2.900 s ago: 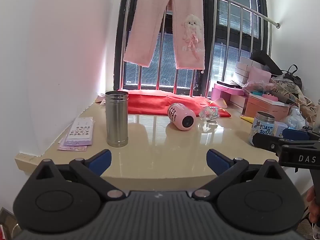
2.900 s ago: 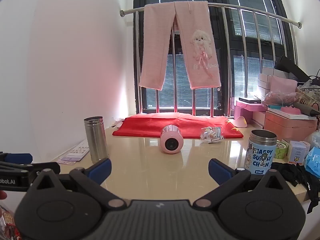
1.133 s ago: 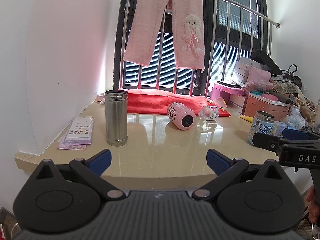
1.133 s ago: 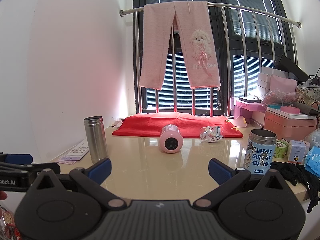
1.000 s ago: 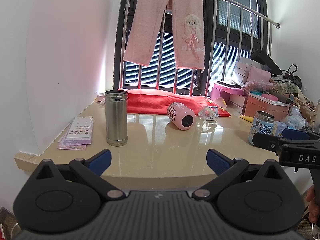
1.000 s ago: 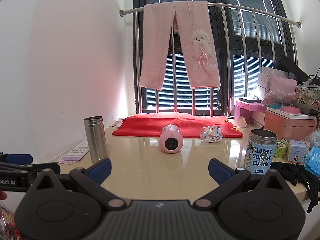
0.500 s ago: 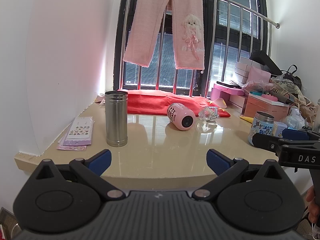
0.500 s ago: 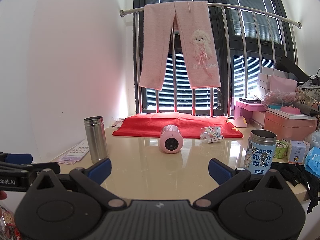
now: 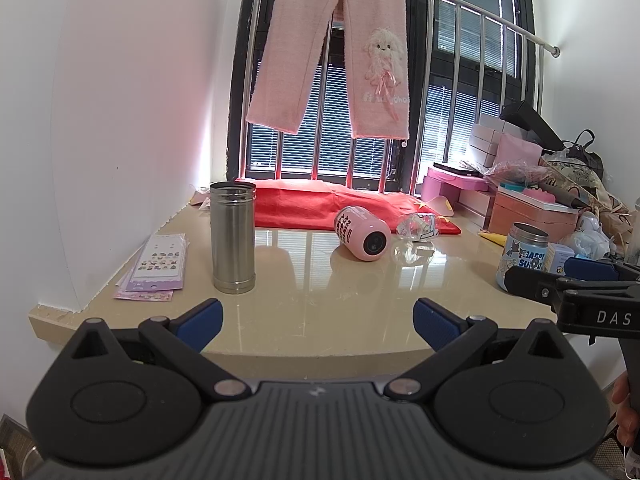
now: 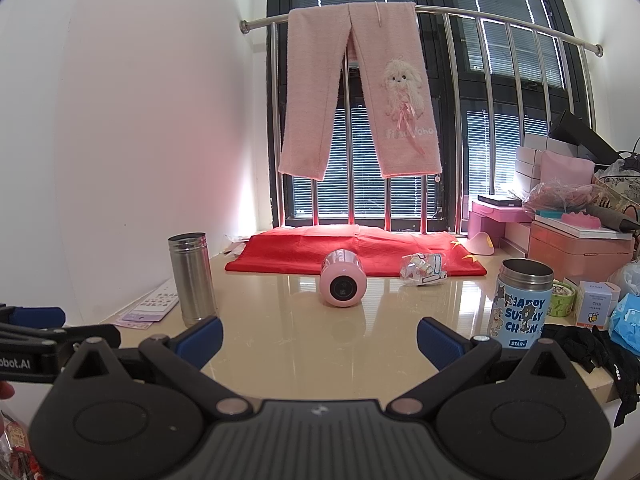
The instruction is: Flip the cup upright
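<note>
Nothing moved since a moment ago. Pink cup (image 10: pixel 343 284) lay on side, mid surface (image 10: pixel 280 344), by red cloth (image 10: pixel 360 254). My left tool (image 9: pixel 316 316) and right tool (image 10: pixel 320 336) both wide open, empty, far back. Flip not started.

White wall (image 10: pixel 140 140), barred window (image 10: pixel 500 120), beige countertop (image 10: pixel 300 344)

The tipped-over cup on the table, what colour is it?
The cup is pink with black lettering on its side, best seen from the left wrist view.
</note>
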